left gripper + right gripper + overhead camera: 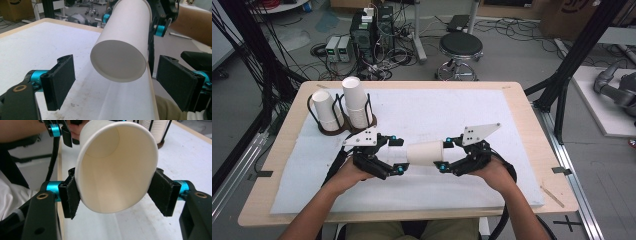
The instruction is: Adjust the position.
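Centrally in the high view, the right gripper [446, 155] clamps a paper cup [424, 153] by its rim; the left gripper [398, 156] is spread wide around its base.

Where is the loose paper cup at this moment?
In the high view, the paper cup lies sideways above the table's middle, between both tools; the right tool grips its rim.

Wooden table [532, 130], white sheet [437, 112], 2 cup racks [343, 126]
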A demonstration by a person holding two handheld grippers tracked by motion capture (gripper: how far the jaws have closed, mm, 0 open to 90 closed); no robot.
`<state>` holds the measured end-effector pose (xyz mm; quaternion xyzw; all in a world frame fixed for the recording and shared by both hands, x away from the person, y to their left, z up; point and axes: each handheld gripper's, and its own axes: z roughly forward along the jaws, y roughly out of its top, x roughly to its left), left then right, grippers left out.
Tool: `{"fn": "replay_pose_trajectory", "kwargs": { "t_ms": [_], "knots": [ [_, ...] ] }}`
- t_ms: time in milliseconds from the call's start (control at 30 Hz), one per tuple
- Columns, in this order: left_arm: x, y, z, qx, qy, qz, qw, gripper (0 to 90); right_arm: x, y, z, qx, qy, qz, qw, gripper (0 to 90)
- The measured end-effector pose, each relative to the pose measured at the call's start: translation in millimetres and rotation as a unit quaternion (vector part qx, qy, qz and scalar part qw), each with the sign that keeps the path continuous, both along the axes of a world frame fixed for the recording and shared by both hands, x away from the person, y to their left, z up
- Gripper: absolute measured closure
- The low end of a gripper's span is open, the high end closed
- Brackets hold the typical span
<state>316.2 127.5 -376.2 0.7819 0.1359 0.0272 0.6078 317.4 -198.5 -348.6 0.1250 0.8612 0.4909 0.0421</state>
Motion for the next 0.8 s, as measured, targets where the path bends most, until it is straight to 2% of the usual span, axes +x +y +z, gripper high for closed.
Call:
{"fn": "replay_pose_trajectory", "kwargs": {
  "t_ms": [167, 267, 467, 700, 800],
  "knots": [
    [0.3, 1.5, 1.8, 0.011, 0.0, 0.001, 0.9999, 15.6, 2.9, 5.2, 12.7, -0.042, -0.01, 0.011, 0.999, 32.7],
    [0.5, 1.3, 4.1, 0.025, -0.004, 0.0, 0.9997, 15.6, 4.2, 10.3, 18.4, -0.068, -0.012, 0.015, 0.9975, 32.5],
    [0.3, -3.5, 7.1, 0.055, -0.007, -0.008, 0.9984, 15.7, 7.0, 21.4, 24.3, -0.106, -0.015, 0.027, 0.9939, 32.3],
    [0.9, -10.6, 10.6, 0.077, -0.013, -0.02, 0.9968, 15.7, 9.2, 36.9, 30.7, -0.153, -0.017, 0.041, 0.9872, 32.1],
    [1.1, -14.1, 11.1, 0.088, -0.014, -0.025, 0.9957, 15.8, 10.3, 43.9, 33.4, -0.178, -0.017, 0.046, 0.9828, 31.9]
  ]
}}
